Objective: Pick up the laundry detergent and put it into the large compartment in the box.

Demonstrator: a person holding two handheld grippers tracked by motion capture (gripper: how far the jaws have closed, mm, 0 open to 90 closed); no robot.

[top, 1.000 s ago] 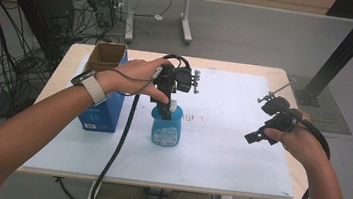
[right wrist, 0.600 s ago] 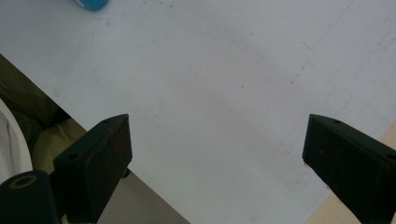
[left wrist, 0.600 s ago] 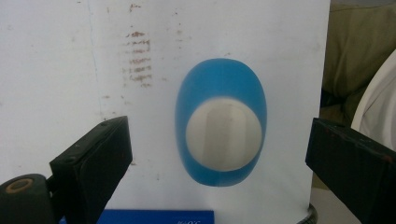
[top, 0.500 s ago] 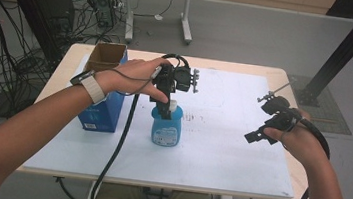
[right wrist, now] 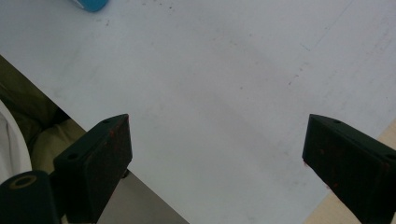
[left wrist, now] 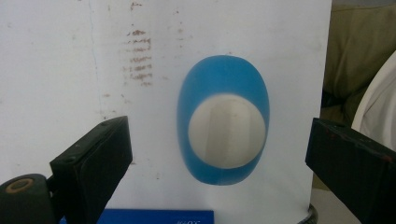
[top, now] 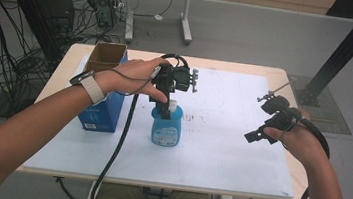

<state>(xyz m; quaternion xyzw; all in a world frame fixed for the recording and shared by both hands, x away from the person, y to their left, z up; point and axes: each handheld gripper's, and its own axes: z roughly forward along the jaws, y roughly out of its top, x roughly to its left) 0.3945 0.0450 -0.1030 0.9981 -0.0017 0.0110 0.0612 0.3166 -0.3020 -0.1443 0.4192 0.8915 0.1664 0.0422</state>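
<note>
A blue bottle (top: pixel 165 128) with a white cap stands upright on the white mat (top: pixel 219 149), left of centre. My left gripper (top: pixel 168 103) hangs straight above it, pointing down. In the left gripper view the bottle (left wrist: pixel 227 70) is seen from the top, its round cap between the two wide-apart jaws of the left gripper (left wrist: pixel 218 128), which is open and not touching it. My right gripper (top: pixel 263 118) is held above the mat's right side, far from the bottle. The right gripper (right wrist: pixel 217 121) is open over bare mat, with a corner of the bottle (right wrist: pixel 91 3) at the top edge.
A blue carton (top: pixel 102 96) with an open brown top stands just left of the bottle, under the left forearm. The wooden table's right edge (top: pixel 291 92) lies beside the right hand. Cables trail from both grippers toward the table's front edge.
</note>
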